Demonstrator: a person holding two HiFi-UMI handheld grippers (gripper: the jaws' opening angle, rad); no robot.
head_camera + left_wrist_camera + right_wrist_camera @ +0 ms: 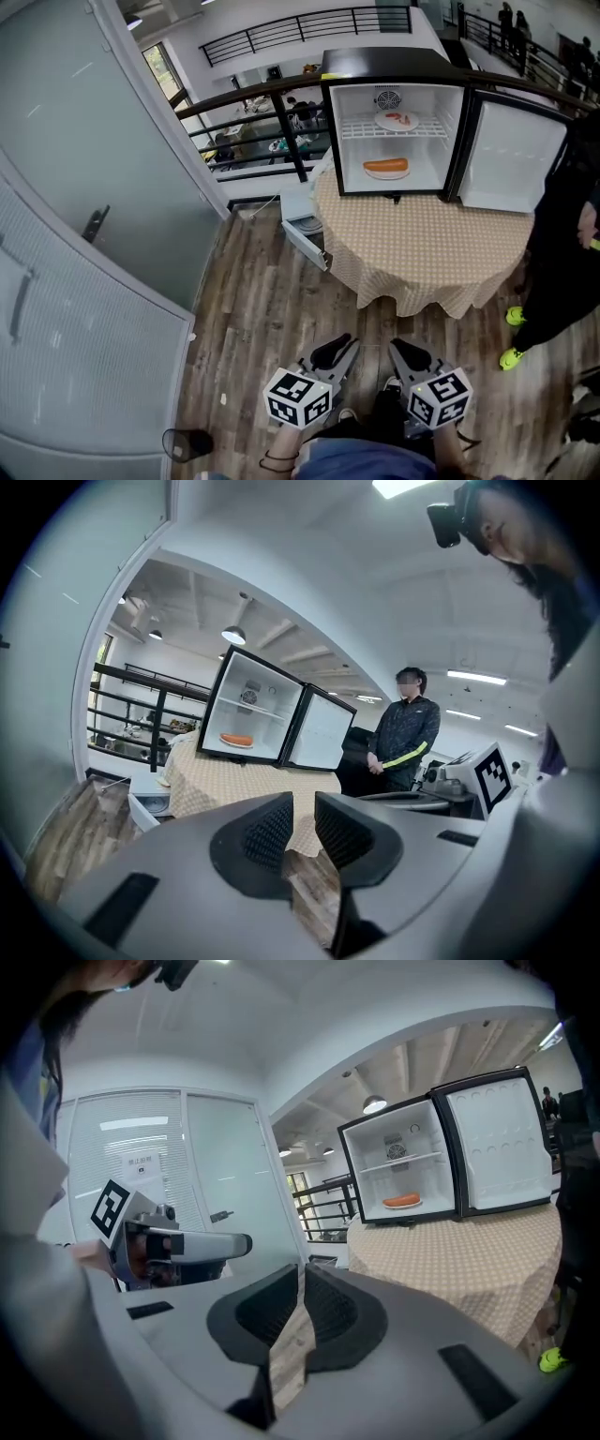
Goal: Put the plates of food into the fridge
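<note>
We stand on a floor (253,291) of grey-brown wood planks. At our left runs a frosted glass wall (66,309) with a dark door handle (94,223). Ahead, a round desk (431,253) wears a checked beige cloth, and a low white cabinet (305,234) sits just beside it. A black railing (272,112) runs behind them. A dome lamp (233,635) hangs from the white ceiling.

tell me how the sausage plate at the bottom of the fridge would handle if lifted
The plate looks stiff and shallow, so it should probably lift flat and feel light. The sausage lies loose and rounded on it, so tilting may roll it off.
</note>
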